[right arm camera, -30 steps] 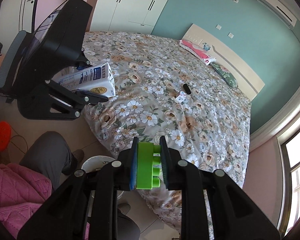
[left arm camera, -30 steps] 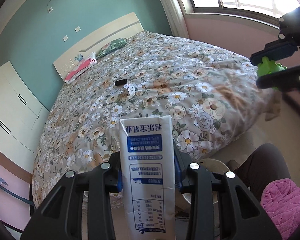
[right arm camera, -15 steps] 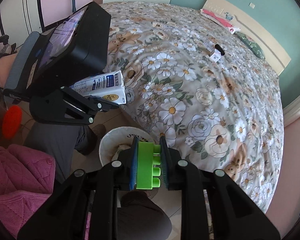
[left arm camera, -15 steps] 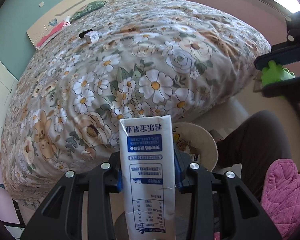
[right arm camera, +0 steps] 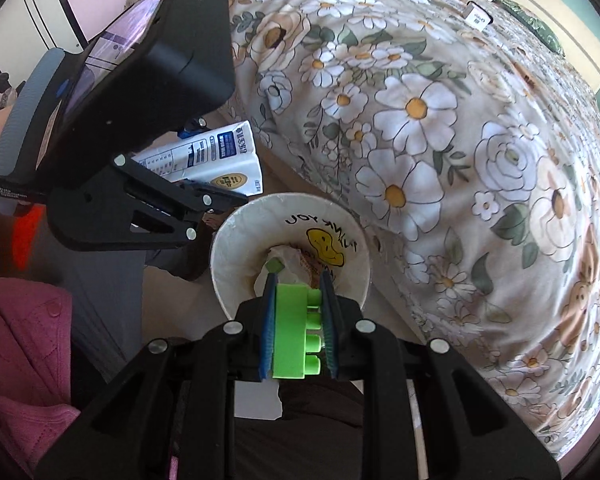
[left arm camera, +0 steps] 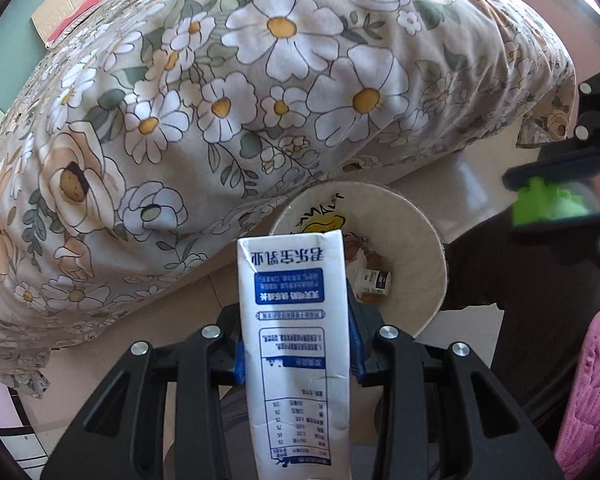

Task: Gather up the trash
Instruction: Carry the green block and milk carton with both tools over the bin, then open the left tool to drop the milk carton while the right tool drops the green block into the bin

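My left gripper (left arm camera: 296, 308) is shut on a white and blue milk carton (left arm camera: 294, 320), which points down at the near rim of a white paper bin (left arm camera: 424, 248) on the floor beside the bed. In the right wrist view the same carton (right arm camera: 216, 160) hangs left of the bin (right arm camera: 236, 248). My right gripper (right arm camera: 298, 292) is shut on a green toy brick (right arm camera: 294, 332), right above the bin's near rim. Crumpled paper and a small carton (left arm camera: 374, 280) lie inside the bin.
A bed with a flowered quilt (left arm camera: 260, 80) bulges just beyond the bin. A small white box (right arm camera: 478, 14) lies far back on the quilt. A person's dark trouser leg (left arm camera: 500, 272) and pink quilted garment (right arm camera: 24, 340) sit close beside the bin.
Both grippers have sunk from above the bed towards the floor and tipped downward. The bin now lies close under both of them. Both grips are unchanged.
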`<move>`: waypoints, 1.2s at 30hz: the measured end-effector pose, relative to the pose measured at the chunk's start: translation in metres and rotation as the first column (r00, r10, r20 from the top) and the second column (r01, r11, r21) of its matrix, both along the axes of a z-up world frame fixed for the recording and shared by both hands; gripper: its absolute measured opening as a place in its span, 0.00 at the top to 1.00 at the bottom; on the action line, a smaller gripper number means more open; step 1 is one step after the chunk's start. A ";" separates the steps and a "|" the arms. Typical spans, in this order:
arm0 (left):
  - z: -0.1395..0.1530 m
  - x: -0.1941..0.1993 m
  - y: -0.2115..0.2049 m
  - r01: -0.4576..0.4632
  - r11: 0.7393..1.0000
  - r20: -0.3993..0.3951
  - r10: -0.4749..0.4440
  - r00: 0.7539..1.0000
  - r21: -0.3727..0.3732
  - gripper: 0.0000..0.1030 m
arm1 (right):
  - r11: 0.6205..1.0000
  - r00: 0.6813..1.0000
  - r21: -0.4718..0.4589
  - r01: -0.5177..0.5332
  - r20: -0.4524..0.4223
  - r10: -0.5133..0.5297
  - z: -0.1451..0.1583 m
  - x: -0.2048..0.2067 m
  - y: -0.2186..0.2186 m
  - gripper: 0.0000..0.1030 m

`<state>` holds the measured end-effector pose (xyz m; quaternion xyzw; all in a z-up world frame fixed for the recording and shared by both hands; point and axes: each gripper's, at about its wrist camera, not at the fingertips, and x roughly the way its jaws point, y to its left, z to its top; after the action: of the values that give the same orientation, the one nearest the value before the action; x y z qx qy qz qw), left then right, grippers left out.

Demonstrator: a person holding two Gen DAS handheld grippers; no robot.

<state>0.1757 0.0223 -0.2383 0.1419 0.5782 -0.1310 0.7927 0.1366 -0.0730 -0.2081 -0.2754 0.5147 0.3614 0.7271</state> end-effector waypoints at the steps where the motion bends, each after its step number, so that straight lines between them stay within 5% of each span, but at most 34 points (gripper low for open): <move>1: -0.008 0.002 0.000 -0.006 1.000 -0.006 0.006 1.000 -0.005 0.62 | 1.000 1.000 -0.003 0.005 -0.013 -0.005 -0.010 0.002 0.000 0.78; 20: -0.132 0.047 0.002 -0.163 0.980 -0.182 0.141 0.973 -0.110 0.62 | 0.983 0.936 -0.080 0.165 -0.303 -0.181 -0.200 0.055 0.014 0.78; 36: -0.188 0.069 0.002 -0.199 0.975 -0.305 0.160 0.939 -0.101 0.58 | 0.966 0.890 -0.110 0.233 -0.378 -0.257 -0.256 0.074 0.002 0.75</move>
<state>0.2445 0.0243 -0.4258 0.0151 0.6906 -0.1150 0.7138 0.2103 -0.0713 -0.4638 -0.1533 0.6901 0.2983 0.6413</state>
